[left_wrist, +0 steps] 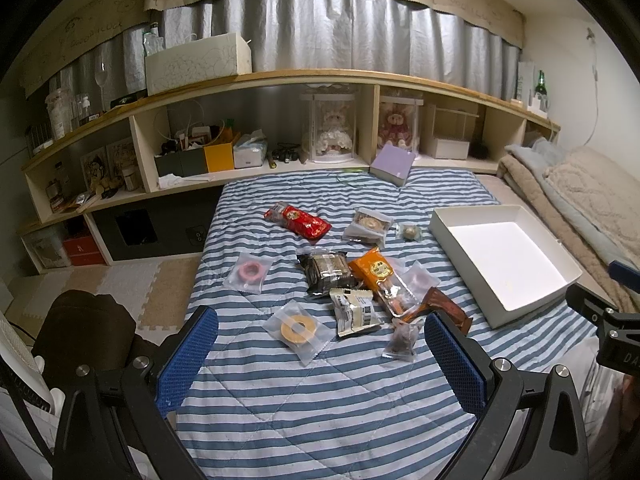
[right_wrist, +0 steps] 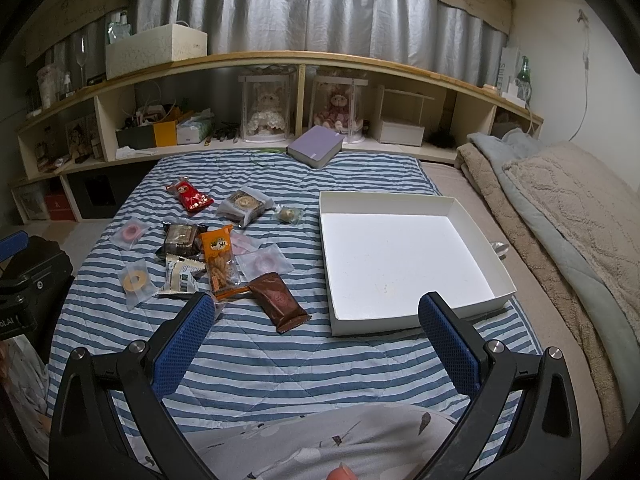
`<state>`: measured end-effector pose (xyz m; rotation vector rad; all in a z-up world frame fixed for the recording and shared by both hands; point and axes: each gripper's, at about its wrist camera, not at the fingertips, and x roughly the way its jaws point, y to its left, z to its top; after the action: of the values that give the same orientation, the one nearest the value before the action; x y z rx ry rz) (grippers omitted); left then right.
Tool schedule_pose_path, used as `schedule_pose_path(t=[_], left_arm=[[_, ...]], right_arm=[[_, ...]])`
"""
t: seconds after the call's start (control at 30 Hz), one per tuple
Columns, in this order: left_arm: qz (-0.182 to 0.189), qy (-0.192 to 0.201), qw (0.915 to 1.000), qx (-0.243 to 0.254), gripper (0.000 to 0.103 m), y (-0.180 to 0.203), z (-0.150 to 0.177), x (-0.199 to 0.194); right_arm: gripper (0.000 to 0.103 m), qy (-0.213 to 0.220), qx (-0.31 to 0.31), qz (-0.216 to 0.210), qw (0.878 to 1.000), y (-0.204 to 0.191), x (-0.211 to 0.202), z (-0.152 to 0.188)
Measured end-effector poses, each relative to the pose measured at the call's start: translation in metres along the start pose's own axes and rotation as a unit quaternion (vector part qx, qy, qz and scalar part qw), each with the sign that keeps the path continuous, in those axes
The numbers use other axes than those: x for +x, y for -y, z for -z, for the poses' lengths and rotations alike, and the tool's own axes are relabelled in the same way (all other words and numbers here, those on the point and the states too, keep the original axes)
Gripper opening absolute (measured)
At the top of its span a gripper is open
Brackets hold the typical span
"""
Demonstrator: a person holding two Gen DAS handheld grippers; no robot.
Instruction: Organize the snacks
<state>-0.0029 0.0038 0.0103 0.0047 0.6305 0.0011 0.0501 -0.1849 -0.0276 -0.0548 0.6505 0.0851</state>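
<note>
Both grippers, left (left_wrist: 320, 344) & right (right_wrist: 314, 320), jaws wide, holding nothing. Snacks (right_wrist: 216, 248) piled on bed beside empty white box (right_wrist: 404, 200). Risk: overlapping slick wrappers, may grab two or slip

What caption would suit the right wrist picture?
Open right gripper above a striped quilt, wrapped snacks scattered beside an empty white box.

A blue-and-white striped quilt (right_wrist: 280, 360) covers the bed, with a purple box (right_wrist: 316, 151) lying at its far edge, just before a long wooden shelf unit (right_wrist: 300, 60). Two dolls in clear cases (right_wrist: 267, 109) stand side by side in the shelf's cubbies — a tissue box (left_wrist: 250, 151) sits further left. Grey curtains (left_wrist: 320, 28) hang behind; beige blankets (right_wrist: 568, 216) lie folded along the right.
</note>
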Motion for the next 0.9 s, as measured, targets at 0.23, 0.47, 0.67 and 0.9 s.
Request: schedule_pose_path(t=[0.23,0.47,0.67,0.9], left_arm=[[0.001,0.013,0.9999,-0.004,0.103,0.002,-0.018,-0.007],[-0.014,0.014,0.9998,-0.008,0.103,-0.005,-0.023,-0.003],[-0.024,-0.028,0.9991,-0.022,0.103,-0.002,-0.025,0.025],[-0.031,-0.091,0.9932,-0.066,0.102,-0.016,-0.025,0.066]], right_arm=[[0.103,0.003,-0.004,0.012,1.0,-0.002,-0.004,-0.004],[0.103,0.012,-0.01,0.003,1.0,-0.005,-0.002,-0.029],[0.103,-0.024,0.016,-0.025,0.999,-0.011,0.025,-0.045],[0.103,-0.087,0.122,-0.07,0.986,-0.017,0.073,-0.042]])
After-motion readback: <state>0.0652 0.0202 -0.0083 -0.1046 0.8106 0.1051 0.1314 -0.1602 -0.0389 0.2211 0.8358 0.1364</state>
